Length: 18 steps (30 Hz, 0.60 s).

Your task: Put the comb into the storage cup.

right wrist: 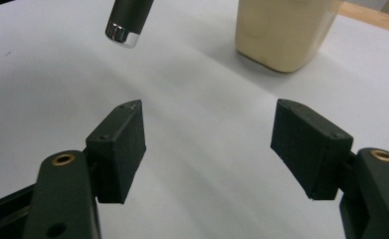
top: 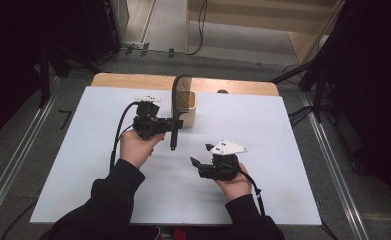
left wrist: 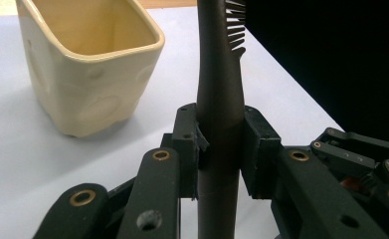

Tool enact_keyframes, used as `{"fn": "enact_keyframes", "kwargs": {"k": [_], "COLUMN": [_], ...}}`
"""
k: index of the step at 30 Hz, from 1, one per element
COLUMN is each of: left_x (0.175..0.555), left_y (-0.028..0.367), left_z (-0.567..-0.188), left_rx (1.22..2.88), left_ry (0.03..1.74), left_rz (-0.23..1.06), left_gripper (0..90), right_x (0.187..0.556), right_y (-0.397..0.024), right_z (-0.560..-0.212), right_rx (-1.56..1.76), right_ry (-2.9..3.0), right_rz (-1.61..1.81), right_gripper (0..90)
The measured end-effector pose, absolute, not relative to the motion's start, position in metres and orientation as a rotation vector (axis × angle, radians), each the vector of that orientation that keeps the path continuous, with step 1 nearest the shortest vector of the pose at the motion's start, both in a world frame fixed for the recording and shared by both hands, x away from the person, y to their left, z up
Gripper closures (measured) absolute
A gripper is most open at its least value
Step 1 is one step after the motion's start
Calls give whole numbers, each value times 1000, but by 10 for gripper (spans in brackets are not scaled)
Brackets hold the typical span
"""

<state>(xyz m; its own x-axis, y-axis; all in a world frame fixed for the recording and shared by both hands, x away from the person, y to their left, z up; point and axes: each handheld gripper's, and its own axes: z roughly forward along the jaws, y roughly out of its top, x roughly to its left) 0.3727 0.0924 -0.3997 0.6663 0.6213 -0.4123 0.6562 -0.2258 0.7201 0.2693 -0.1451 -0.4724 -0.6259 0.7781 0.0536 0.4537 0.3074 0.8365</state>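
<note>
Black jaws of the right gripper [top: 199, 155] stand apart with nothing between them, low over the white table [top: 283, 165] nearest the person. Farther off, the left gripper [top: 175, 123] is clenched on the handle of a dark hairbrush [top: 175, 107], held upright, bristle end uppermost, just beside the cream ceramic cup [top: 189, 107]. The brush looks picked up but not yet placed; lowering it into the cup likely remains.

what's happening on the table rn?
A person works two handheld grippers over a white table. The left gripper is clamped on the handle of a dark hairbrush, held upright beside a cream ceramic cup, bristle end up near the cup's rim. The right gripper hangs open and empty, nearer the person, pointing toward the brush's handle end.
</note>
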Motion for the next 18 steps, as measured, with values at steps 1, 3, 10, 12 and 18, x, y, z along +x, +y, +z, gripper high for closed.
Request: {"fn": "enact_keyframes", "kwargs": {"k": [1, 3, 10, 12, 18], "left_x": [373, 372, 372, 372, 374], "left_y": [92, 92, 92, 92, 95], "left_z": [-400, -399, -400, -399, -399], "left_rx": [1919, 1917, 1927, 1924, 1921], "left_ry": [996, 994, 984, 981, 970], "left_rz": [-46, -50, -53, -53, -54], "left_gripper": [725, 725, 725, 725, 725], "right_x": [269, 268, 264, 263, 262], "right_y": [-146, -147, -151, -154, -168], "right_z": [-472, -473, -475, -475, -475], "right_rx": [1093, 1061, 1020, 1017, 1034], "right_ry": [2230, 2256, 2292, 2299, 2320], "right_rz": [1226, 1179, 1157, 1146, 1160], "right_gripper": [278, 277, 276, 277, 278]}}
